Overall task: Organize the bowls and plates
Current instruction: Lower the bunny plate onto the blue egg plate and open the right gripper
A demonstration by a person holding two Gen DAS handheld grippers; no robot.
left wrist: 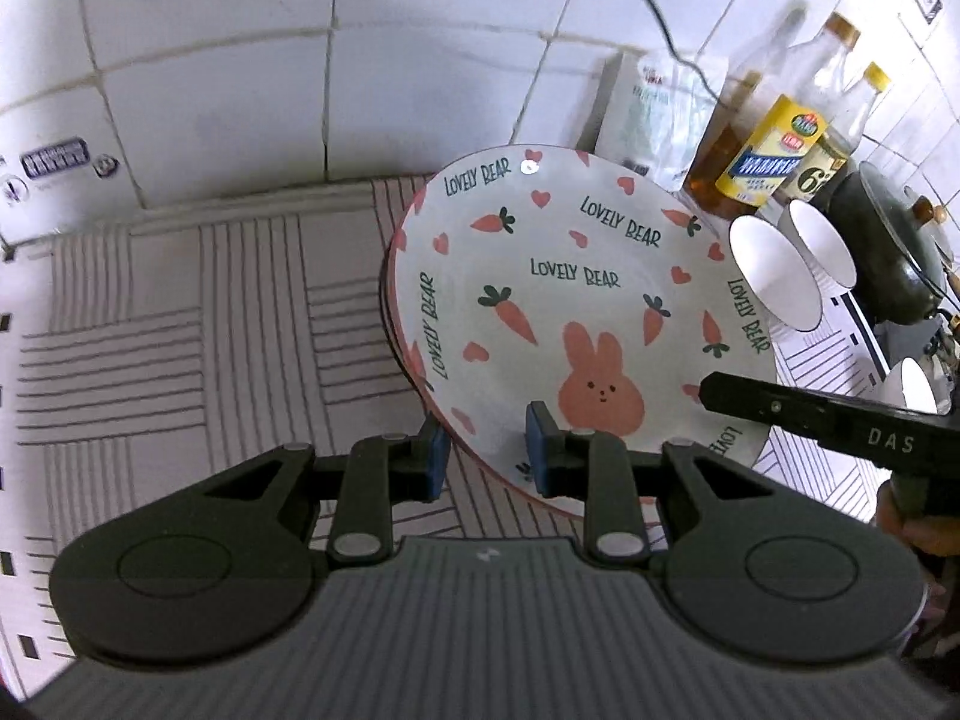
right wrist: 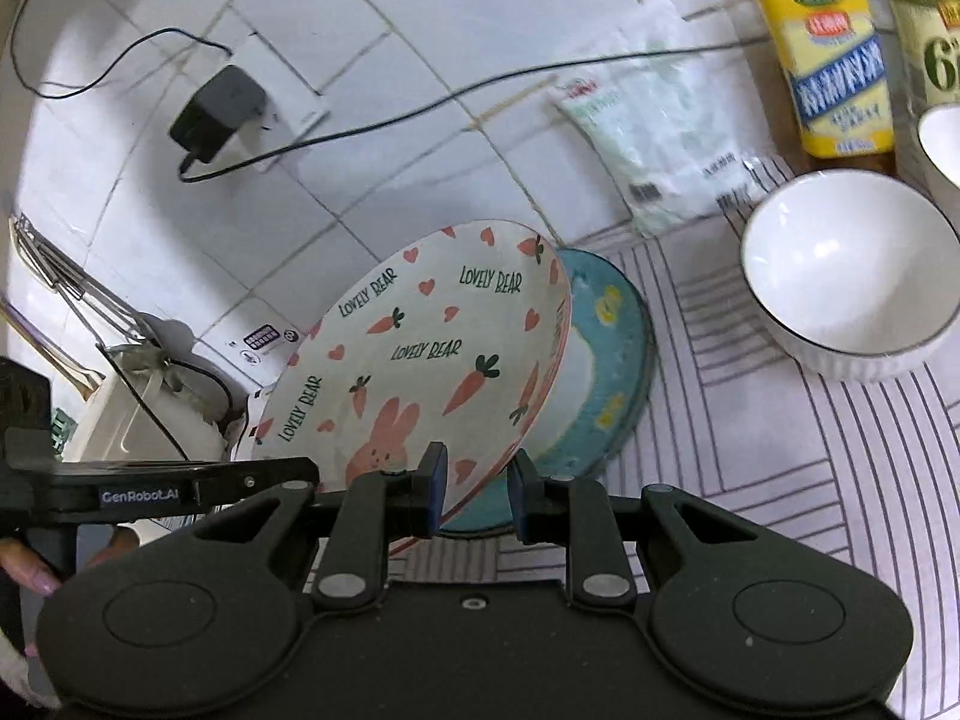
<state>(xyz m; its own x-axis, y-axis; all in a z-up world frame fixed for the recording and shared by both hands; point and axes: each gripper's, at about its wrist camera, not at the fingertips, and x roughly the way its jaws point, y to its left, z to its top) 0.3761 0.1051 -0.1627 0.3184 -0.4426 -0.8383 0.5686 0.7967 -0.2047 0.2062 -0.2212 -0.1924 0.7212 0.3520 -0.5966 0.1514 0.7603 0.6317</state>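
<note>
A white plate [left wrist: 576, 300] with a pink rabbit, carrots, hearts and "LOVELY BEAR" lettering is held by both grippers. My left gripper [left wrist: 487, 450] is shut on its near rim, one blue pad above the rim and one below. My right gripper [right wrist: 477, 489] is shut on the rabbit plate [right wrist: 420, 360] at its lower edge and holds it tilted above a teal plate [right wrist: 606, 360] with yellow figures that lies on the striped mat. Each gripper shows in the other's view: the right one [left wrist: 810, 414] at the plate's right rim, the left one [right wrist: 180, 480] at the left. White bowls [left wrist: 774, 276] [right wrist: 852, 270] stand to the right.
Oil bottles [left wrist: 774, 150], a plastic bag [right wrist: 660, 138] and a dark lidded pot [left wrist: 894, 252] stand along the tiled wall at the right. A charger [right wrist: 216, 108] with a black cable hangs from a wall socket. The striped mat [left wrist: 180, 330] covers the counter.
</note>
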